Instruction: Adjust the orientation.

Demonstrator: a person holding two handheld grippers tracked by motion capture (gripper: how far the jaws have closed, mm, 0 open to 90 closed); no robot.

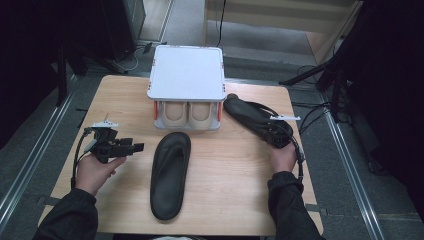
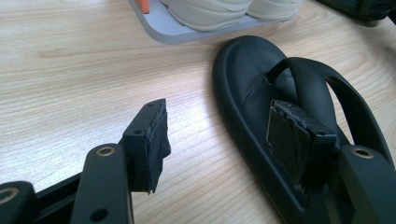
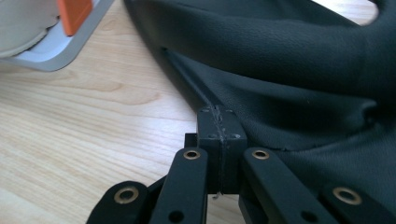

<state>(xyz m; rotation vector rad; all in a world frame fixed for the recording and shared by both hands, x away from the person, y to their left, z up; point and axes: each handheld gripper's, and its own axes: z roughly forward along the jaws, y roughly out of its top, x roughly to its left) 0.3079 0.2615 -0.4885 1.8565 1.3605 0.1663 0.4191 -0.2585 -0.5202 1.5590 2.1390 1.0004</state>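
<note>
My right gripper (image 1: 274, 131) clamps the second sandal (image 1: 250, 116) at two o'clock; left gripper (image 2: 224, 140) gapes beside the sandal (image 1: 170, 172). Soft, light rubber: grip the rim.

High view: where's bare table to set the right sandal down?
Free: the wide strip between the centre sandal and the right hand, and the near left corner below the left tongs. Crowded: the far middle, where the shoe rack stands with the right sandal beside it.
</note>
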